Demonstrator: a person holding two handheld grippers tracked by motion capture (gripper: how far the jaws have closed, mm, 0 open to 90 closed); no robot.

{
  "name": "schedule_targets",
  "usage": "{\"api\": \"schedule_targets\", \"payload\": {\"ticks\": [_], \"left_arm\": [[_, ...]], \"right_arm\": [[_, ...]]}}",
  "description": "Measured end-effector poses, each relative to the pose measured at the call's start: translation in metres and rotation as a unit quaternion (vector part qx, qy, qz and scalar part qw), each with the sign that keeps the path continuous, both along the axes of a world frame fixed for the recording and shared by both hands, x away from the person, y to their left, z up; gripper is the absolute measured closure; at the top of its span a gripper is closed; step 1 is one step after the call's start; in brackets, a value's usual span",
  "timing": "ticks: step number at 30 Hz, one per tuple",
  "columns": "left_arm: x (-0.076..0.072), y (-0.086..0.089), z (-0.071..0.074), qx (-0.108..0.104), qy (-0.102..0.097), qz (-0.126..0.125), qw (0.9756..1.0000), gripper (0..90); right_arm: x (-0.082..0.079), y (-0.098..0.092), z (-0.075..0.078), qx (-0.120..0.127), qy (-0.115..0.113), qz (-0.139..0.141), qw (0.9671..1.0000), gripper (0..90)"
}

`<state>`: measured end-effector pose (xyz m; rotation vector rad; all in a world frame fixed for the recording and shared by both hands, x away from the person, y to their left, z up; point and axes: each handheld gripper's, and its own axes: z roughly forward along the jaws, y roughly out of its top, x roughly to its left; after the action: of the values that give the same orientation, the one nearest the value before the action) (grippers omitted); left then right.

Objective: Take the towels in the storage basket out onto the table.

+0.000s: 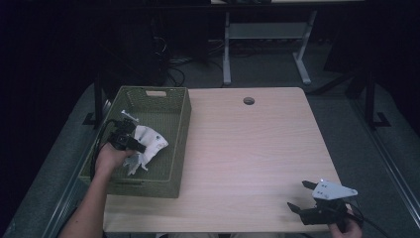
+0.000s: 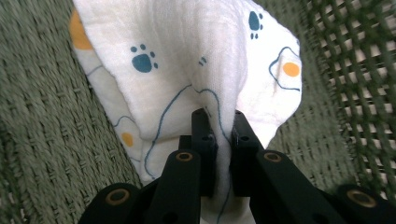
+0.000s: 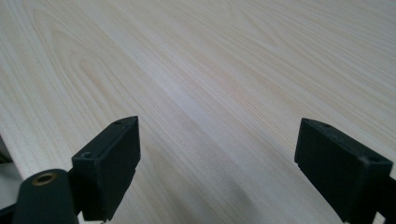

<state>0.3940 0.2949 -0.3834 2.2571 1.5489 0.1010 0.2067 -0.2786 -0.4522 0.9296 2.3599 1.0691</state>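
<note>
At the left, your left gripper [image 1: 130, 142] sits inside the green woven basket [image 1: 181, 124], its jaws clamped on a fold of the white paw-print cloth [image 2: 187, 56], with basket walls close on every side. Bare wooden table [image 1: 247, 148] stretches rightward, a round cable hole [image 1: 248, 100] at its far edge. Near right, your right gripper [image 1: 302, 194] rests with jaws wide apart, holding nothing.

One overhead camera, two riding close-up ones.
The high view looks forward and down on the whole worktop [image 1: 247, 148]. The left gripper view sits tight inside the green basket [image 1: 176, 124] against a printed cloth [image 2: 187, 60]; the right gripper view skims low over bare worktop, shared with the high view.
</note>
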Motion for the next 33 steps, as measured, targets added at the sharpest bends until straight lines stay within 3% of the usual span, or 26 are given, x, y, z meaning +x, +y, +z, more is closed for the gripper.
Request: {"api": "schedule_targets", "payload": {"ticks": [2, 9, 11, 21, 25, 26, 29, 31, 32, 33], "left_arm": [[-0.005, -0.001, 0.007, -0.010, -0.013, -0.003, 0.9999, 84.2], [-0.009, 0.005, 0.016, -0.031, -0.029, 0.005, 0.9991, 84.2], [-0.010, 0.008, 0.019, -0.047, -0.035, 0.008, 0.9982, 84.2], [-0.020, 0.015, 0.035, -0.085, -0.068, 0.011, 0.9940, 84.0], [-0.026, 0.018, 0.037, -0.121, -0.084, 0.010, 0.9890, 83.9], [-0.026, 0.018, 0.037, -0.121, -0.084, 0.010, 0.9890, 83.9], [-0.031, 0.017, 0.042, -0.135, -0.098, 0.004, 0.9860, 83.9], [-0.036, 0.016, 0.048, -0.155, -0.112, 0.001, 0.9815, 83.9], [-0.036, 0.016, 0.048, -0.155, -0.112, 0.001, 0.9815, 83.9], [-0.038, 0.016, 0.050, -0.170, -0.116, -0.001, 0.9785, 83.9]], "right_arm": [[-0.001, 0.001, 0.001, 0.003, -0.002, -0.001, 1.0000, 14.0], [-0.001, 0.001, 0.001, 0.001, -0.004, -0.003, 1.0000, 14.0], [-0.001, 0.000, 0.001, 0.002, -0.004, -0.005, 1.0000, 14.0], [-0.002, 0.000, 0.002, 0.003, -0.004, -0.007, 1.0000, 14.0], [-0.002, 0.000, 0.002, 0.000, -0.004, -0.005, 1.0000, 14.0], [-0.002, 0.000, 0.002, 0.000, -0.004, -0.005, 1.0000, 14.0], [-0.003, -0.001, 0.002, 0.001, -0.006, -0.007, 1.0000, 14.0], [-0.003, -0.001, 0.002, 0.003, -0.007, -0.007, 0.9999, 14.0], [-0.003, -0.001, 0.002, 0.003, -0.007, -0.007, 0.9999, 14.0], [-0.003, -0.001, 0.002, 0.002, -0.006, -0.008, 0.9999, 14.0]]}}
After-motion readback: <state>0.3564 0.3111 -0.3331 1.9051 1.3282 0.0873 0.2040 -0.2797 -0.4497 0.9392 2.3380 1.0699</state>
